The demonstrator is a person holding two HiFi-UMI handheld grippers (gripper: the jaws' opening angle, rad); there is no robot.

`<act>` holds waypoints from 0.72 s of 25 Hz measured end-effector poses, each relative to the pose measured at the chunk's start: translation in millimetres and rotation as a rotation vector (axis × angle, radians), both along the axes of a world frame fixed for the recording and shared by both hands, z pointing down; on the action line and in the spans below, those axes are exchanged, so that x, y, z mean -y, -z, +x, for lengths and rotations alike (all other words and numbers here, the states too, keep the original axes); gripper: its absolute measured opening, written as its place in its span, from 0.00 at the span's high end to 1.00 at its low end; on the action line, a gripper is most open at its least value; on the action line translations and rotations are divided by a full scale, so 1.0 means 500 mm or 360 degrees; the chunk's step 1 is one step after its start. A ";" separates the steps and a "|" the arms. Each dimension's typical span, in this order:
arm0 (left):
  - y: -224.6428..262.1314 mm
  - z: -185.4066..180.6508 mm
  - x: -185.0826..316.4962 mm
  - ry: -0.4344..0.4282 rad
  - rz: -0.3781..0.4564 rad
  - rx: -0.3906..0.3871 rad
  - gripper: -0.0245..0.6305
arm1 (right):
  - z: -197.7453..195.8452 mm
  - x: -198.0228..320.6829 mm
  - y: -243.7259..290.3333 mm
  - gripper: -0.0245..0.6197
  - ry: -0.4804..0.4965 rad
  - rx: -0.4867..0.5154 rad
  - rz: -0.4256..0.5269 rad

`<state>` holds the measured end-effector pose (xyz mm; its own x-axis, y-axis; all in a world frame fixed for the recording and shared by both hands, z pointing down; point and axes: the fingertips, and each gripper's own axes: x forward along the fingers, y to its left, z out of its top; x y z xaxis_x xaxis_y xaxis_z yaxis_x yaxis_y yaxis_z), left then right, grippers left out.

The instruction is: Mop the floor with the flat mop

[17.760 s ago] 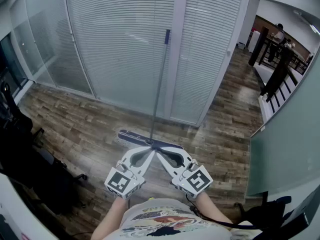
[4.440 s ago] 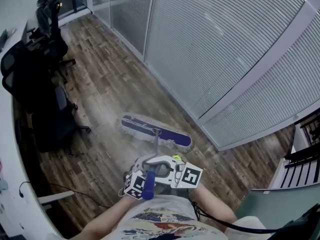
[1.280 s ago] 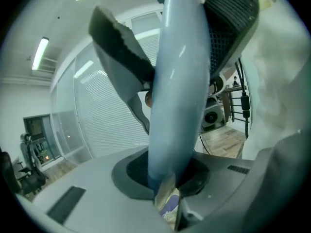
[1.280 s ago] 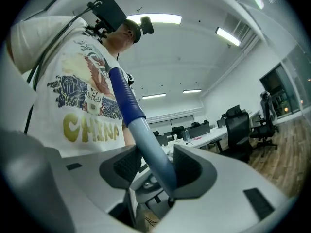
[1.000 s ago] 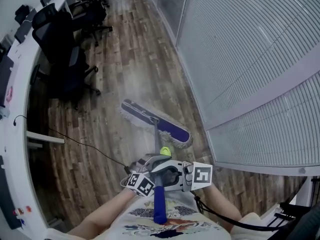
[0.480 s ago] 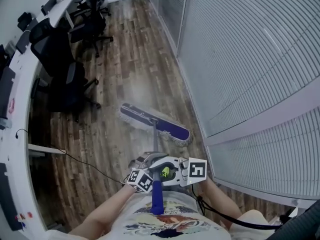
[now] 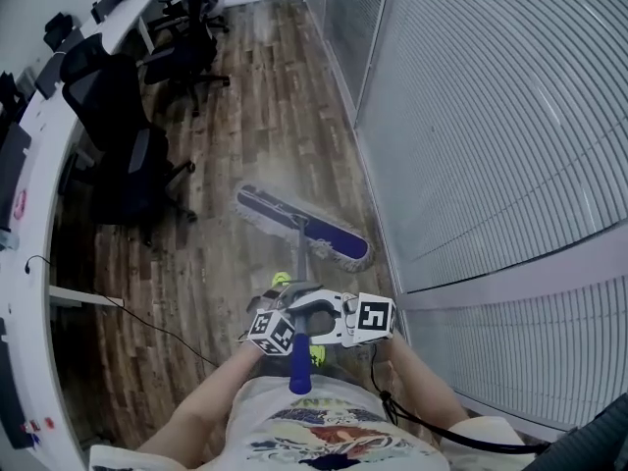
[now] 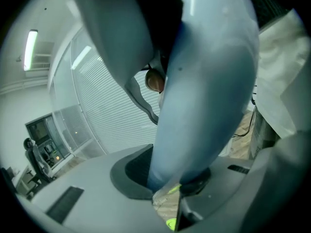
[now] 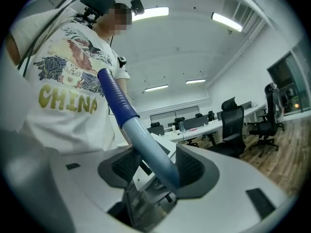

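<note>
Honestly, the left hand-held gripper clamps the mop handle fine, but I'd snug up the right hand-held gripper (jaws have just been opening, handle loose between them) before pushing.

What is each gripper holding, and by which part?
The left gripper is clamped on the mop handle, below its blue grip. On the right gripper the jaws have just been opening; the handle passes between them, not squeezed.

We are holding both forearms out in front of our chest, the 2 grippers meeting close together. Our left gripper is clamping the mop handle. Our right gripper has just been opening its jaws, with the handle lying loosely between them.
</note>
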<state>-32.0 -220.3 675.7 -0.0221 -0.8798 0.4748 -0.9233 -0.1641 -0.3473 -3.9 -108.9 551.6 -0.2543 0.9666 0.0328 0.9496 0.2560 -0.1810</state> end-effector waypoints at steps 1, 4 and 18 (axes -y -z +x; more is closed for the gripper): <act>-0.001 -0.037 0.009 0.0018 0.0004 -0.0003 0.89 | -0.036 0.010 0.001 0.62 -0.0024 0.0003 -0.0008; 0.003 -0.142 0.056 0.0056 0.0051 -0.0057 0.88 | -0.141 0.057 0.000 0.62 -0.0095 0.0043 -0.0059; 0.089 -0.623 0.325 -0.0134 0.0059 -0.0165 0.88 | -0.664 0.340 0.096 0.62 -0.0520 0.0018 -0.0277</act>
